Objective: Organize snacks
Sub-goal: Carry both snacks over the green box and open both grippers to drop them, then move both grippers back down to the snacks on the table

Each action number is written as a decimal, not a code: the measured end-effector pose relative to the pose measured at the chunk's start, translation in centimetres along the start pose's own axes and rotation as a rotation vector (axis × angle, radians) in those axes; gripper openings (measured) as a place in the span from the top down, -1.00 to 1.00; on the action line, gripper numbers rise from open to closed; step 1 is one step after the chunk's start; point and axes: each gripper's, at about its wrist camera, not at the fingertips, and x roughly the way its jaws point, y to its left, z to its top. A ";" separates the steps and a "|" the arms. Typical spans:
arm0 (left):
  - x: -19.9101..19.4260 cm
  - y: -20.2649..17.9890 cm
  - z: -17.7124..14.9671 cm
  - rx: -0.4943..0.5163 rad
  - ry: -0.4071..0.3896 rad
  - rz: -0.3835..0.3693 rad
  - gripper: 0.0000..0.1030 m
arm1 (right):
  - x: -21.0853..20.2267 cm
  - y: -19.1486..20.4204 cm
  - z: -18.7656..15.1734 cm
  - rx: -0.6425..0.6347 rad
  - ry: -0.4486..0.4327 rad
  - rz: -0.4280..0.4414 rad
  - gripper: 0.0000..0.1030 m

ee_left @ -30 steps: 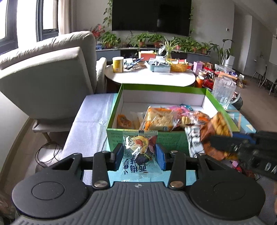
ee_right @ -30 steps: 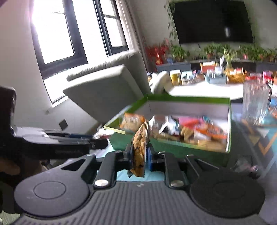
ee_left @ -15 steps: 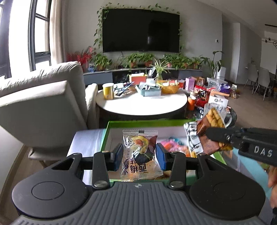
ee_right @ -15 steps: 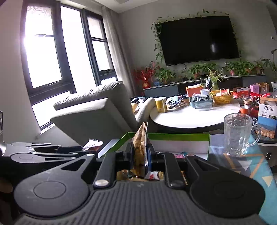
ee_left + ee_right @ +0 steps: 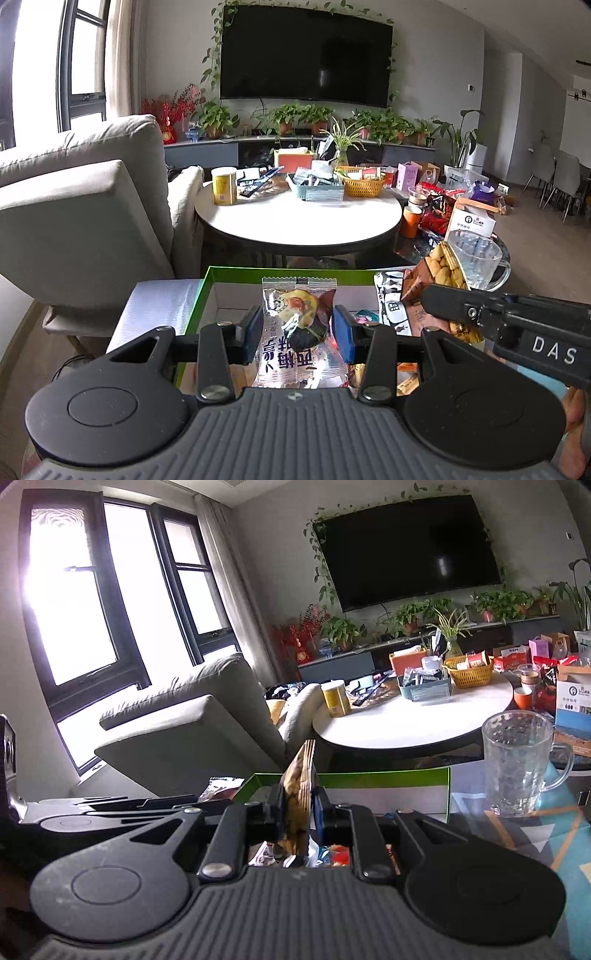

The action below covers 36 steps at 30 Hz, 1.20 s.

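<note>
Two tools are seen, each clamped on one packet. The left tool [image 5: 295, 328] is closed narrowly on a clear plum-candy packet [image 5: 301, 332], held at lower centre of the left wrist view above one green box [image 5: 207, 291]. The right tool [image 5: 299, 812] is pinched nearly shut on a brown nut-snack packet [image 5: 301, 794], seen edge-on at centre. One glass mug [image 5: 517, 764] stands at the right. The box's contents are mostly hidden behind the tools.
</note>
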 end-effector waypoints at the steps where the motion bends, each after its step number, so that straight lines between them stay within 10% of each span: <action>1: 0.3 0.0 0.0 0.002 0.005 0.002 0.25 | 0.3 -0.1 0.0 0.003 0.006 -0.002 0.59; 36: -0.2 0.4 -0.6 0.004 0.037 0.014 0.08 | 1.6 0.7 -1.1 0.065 0.156 -0.012 0.13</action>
